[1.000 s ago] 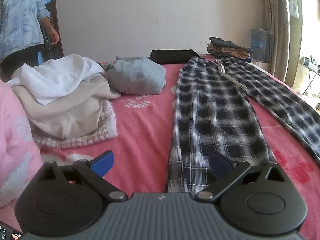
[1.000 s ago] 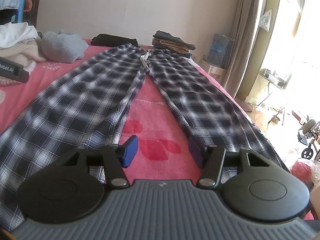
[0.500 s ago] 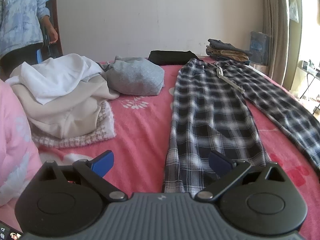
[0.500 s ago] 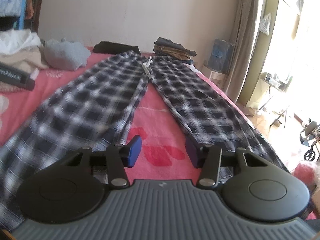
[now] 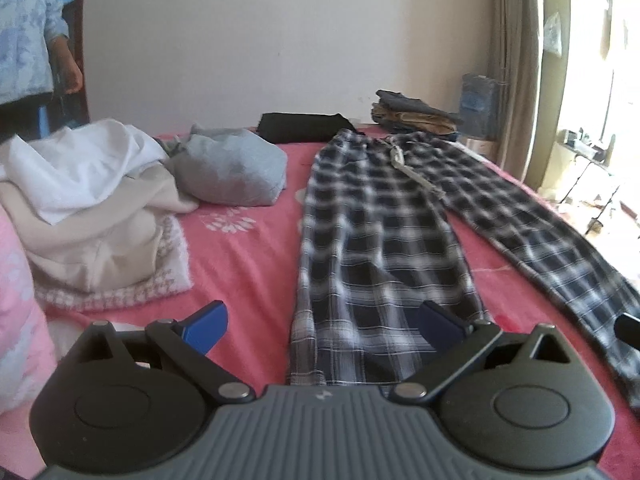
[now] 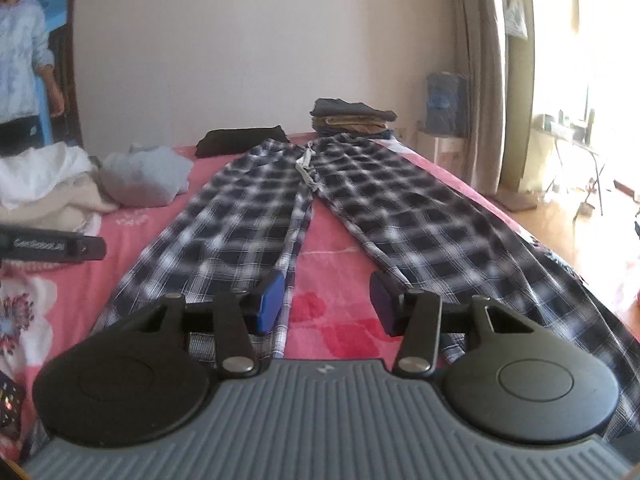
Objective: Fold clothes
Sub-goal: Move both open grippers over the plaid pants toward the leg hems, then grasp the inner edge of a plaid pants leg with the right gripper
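Black-and-white plaid trousers [image 5: 380, 240] lie flat on the pink bed, legs spread toward me, waistband and drawstring at the far end; they also show in the right wrist view [image 6: 248, 216]. My left gripper [image 5: 322, 326] is open and empty, above the hem of the left leg. My right gripper [image 6: 326, 304] is open and empty, over the pink gap between the two legs near the hems. The left gripper's body [image 6: 52, 246] shows at the left edge of the right wrist view.
A heap of white and beige clothes [image 5: 88, 204] and a grey garment [image 5: 232, 172] lie left of the trousers. Folded black cloth [image 5: 304, 126] and a folded stack [image 5: 416, 112] sit at the far end. A person [image 6: 24, 68] stands at the far left. The bed's right edge [image 6: 516, 220] drops to the floor.
Both grippers have risen and pulled back a little, so more of the trousers shows. The right gripper's jaws have spread wider. The trousers have not moved.
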The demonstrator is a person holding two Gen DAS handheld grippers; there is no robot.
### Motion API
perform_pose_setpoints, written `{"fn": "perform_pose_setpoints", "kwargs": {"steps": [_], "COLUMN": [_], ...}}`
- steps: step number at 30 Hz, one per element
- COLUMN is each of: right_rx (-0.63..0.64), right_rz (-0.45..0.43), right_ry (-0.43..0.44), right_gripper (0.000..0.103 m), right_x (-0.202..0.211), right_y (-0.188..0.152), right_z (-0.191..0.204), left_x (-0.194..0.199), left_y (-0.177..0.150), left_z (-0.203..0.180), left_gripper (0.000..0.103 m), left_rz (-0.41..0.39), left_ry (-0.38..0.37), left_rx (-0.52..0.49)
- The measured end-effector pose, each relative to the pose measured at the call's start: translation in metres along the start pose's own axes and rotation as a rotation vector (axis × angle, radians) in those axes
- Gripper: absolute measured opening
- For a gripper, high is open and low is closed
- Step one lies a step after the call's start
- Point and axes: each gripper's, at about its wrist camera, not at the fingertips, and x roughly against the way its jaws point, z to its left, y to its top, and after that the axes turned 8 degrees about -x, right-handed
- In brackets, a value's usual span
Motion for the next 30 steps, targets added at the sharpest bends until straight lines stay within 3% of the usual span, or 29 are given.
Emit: {"fn": "perform_pose_setpoints", "kwargs": {"steps": [3,8,11,17,20,22,25,30], "right_rx": [0.003,-0.040,-0.060,-0.020,0.036,0.063,0.084,-0.001], "right_rz": [0.005,0.036,0.082,0.198,0.265,0.309,0.357,0.373], "right_ry": [-0.002,0.013,0.039,0.126,0.176,0.199,0.193,0.139], "right_gripper": [0.047,0.047,0.042,0.033,0.027,0.016,0.010,0.010], "right_x": [-0.001,-0.005,-0.014,-0.054,-0.084,-0.103,-0.125,-0.133], "right_y": [0.004,0.005,0.003,0.004,0.002,0.000,-0.006,-0.005], "right_z": [-0.005,-0.015,-0.016,0.005,0.024,0.034,0.038,0.014], "left_x": [-0.002,-0.012,-0.020,-0.039,-0.046,-0.049,-0.053,-0.060], "left_y": [-0.004,-0.011,-0.014,-0.021,-0.029,-0.034,-0.040,-0.048], "left_z": [0.007,0.014,0.019,0.014,0.006,-0.001,-0.011,-0.017], "left_gripper": [0.102,0.102,0.101,0.098,0.097,0.097,0.097,0.097], "left_rz": [0.018,0.058,0.093,0.177,0.213,0.232,0.256,0.311], "left_ry": [-0.010,0.071,0.100,0.184,0.178,0.186,0.210,0.224], "left_rx": [0.043,0.027,0.030,-0.079,-0.124,-0.165,-0.232,-0.262]}}
